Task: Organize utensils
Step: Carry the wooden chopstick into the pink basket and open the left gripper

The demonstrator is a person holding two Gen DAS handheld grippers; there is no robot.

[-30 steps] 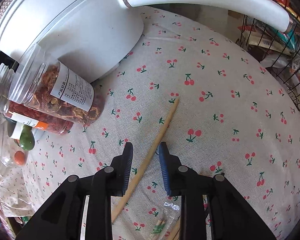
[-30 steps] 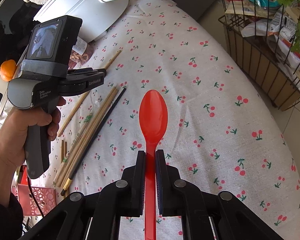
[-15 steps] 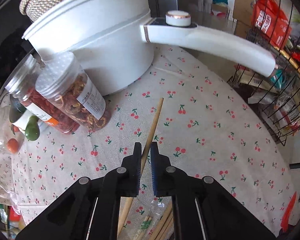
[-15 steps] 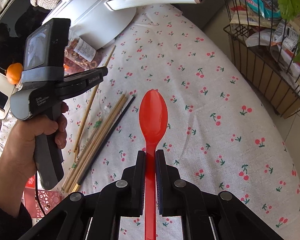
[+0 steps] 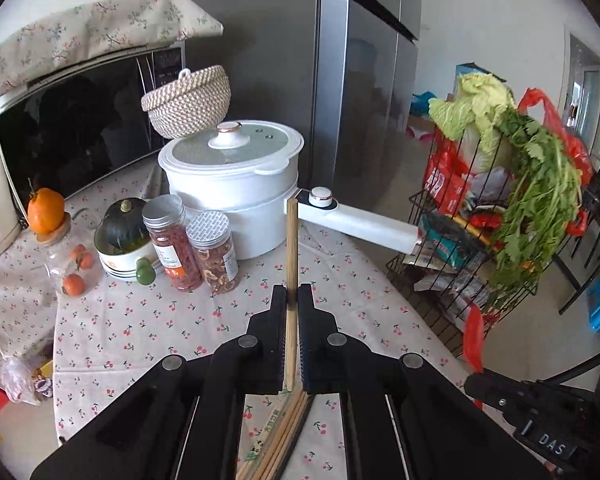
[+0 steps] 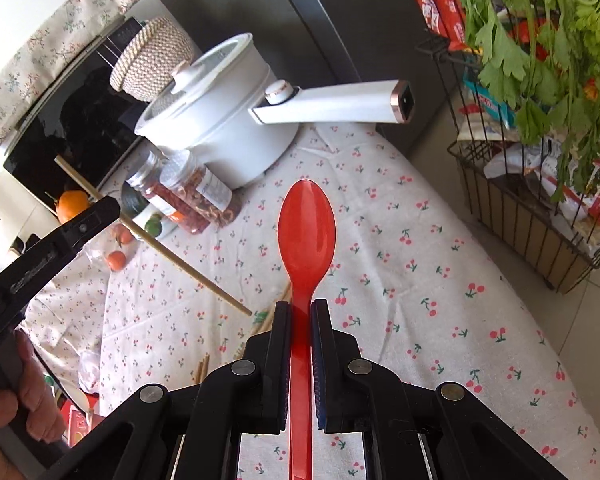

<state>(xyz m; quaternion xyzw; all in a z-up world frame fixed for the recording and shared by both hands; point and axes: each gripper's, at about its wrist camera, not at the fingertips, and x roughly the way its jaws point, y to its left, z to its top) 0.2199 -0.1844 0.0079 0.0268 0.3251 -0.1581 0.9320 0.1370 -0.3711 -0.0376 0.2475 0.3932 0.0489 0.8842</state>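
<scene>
**A:** Starting from your left: the left gripper (image 5: 293, 300) is clenched on one chopstick (image 5: 291, 248). Its jaws have just been closing, and now the stick is pinched between them. It stands up past the pads, in the air above the table (image 5: 148, 320), with the pot (image 5: 236, 184) and two jars (image 5: 192, 240) behind it.

**B:** How will it handle?

**A:** I judge it light, thin and stiff, and smooth wood can slide or turn in the pads. You hold it near the lower end, so the long free part may swing. If you take hold again, a place nearer to the middle should be steadier.

**B:** And in the middle?

**A:** More chopsticks (image 5: 284, 440) lie in a bundle on the cloth, just under your left gripper. They are not yet collected.

**B:** The right side?

**A:** Your right gripper (image 6: 300, 312) grasps the spoon (image 6: 307, 228) by its handle, bowl forward, lifted over the table. It looks like light, stiff plastic and probably slippery. The grip on the narrow neck seems good, so keep the squeeze firm but do not bend it. I cannot tell where the utensils must go; no holder is visible.
</scene>
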